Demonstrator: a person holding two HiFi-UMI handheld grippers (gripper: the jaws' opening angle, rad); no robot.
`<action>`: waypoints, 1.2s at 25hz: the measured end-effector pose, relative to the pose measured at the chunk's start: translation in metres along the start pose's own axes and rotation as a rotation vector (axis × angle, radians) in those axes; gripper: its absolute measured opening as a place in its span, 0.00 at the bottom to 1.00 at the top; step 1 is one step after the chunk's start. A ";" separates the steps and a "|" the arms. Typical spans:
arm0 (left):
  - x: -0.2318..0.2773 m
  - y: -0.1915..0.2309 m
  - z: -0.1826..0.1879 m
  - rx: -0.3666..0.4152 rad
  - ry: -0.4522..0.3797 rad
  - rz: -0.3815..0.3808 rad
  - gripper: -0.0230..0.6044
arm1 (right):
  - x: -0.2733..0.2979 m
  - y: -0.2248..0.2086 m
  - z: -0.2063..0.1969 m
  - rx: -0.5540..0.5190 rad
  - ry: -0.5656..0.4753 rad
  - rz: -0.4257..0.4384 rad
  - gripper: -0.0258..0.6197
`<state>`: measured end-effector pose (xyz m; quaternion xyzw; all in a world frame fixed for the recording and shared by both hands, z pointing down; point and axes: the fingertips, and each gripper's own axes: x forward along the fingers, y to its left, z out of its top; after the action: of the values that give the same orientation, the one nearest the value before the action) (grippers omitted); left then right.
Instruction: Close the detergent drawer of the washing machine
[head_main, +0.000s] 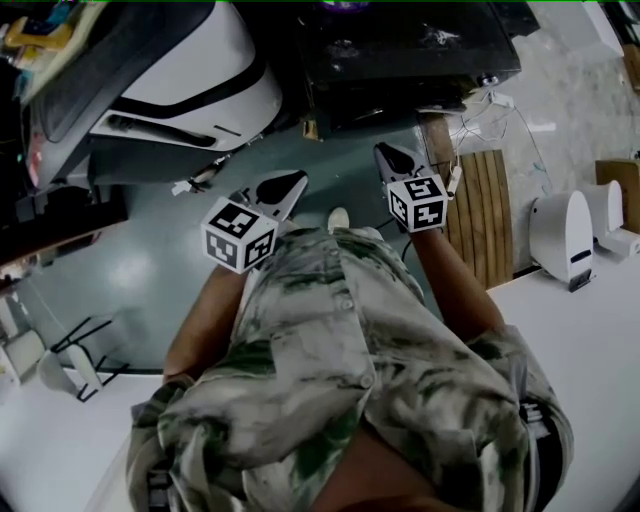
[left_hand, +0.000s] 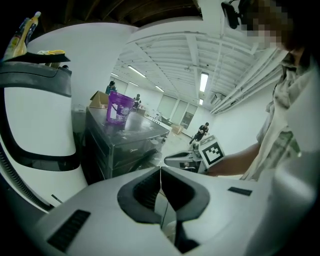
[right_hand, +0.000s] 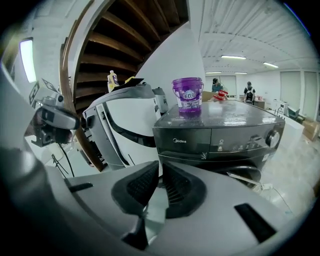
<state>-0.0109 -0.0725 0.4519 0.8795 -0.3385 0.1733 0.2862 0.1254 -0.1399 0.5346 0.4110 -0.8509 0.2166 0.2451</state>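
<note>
The dark washing machine (right_hand: 215, 137) faces my right gripper (right_hand: 160, 164), a short way off. Its detergent drawer (right_hand: 182, 141), at the left of the control panel, looks flush with the front. The right gripper's pads meet at the tips with nothing between them. My left gripper (left_hand: 160, 169) is shut and empty too, and looks past the machine's side (left_hand: 120, 145). From the head view, the left gripper (head_main: 295, 181) and the right gripper (head_main: 386, 151) both hang over the floor, just in front of the washing machine (head_main: 400, 50) and apart from it.
A purple bucket (right_hand: 188, 96) stands on the machine's top. A big white and black curved unit (head_main: 180, 70) sits left of the machine. A wooden slatted panel (head_main: 480, 210) lies on the floor at right, beside white devices (head_main: 565, 235). People stand far back in the hall (right_hand: 248, 91).
</note>
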 end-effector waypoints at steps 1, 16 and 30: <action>0.002 -0.003 -0.002 0.000 0.003 -0.004 0.08 | -0.006 0.003 0.000 -0.005 -0.002 0.009 0.11; 0.004 -0.046 -0.007 0.020 -0.007 -0.047 0.08 | -0.082 0.036 0.005 -0.085 -0.031 0.097 0.08; -0.022 -0.056 -0.028 0.016 -0.010 -0.007 0.08 | -0.107 0.062 0.002 -0.110 -0.033 0.148 0.07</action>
<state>0.0090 -0.0099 0.4412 0.8838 -0.3353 0.1706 0.2783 0.1333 -0.0421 0.4592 0.3366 -0.8934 0.1802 0.2367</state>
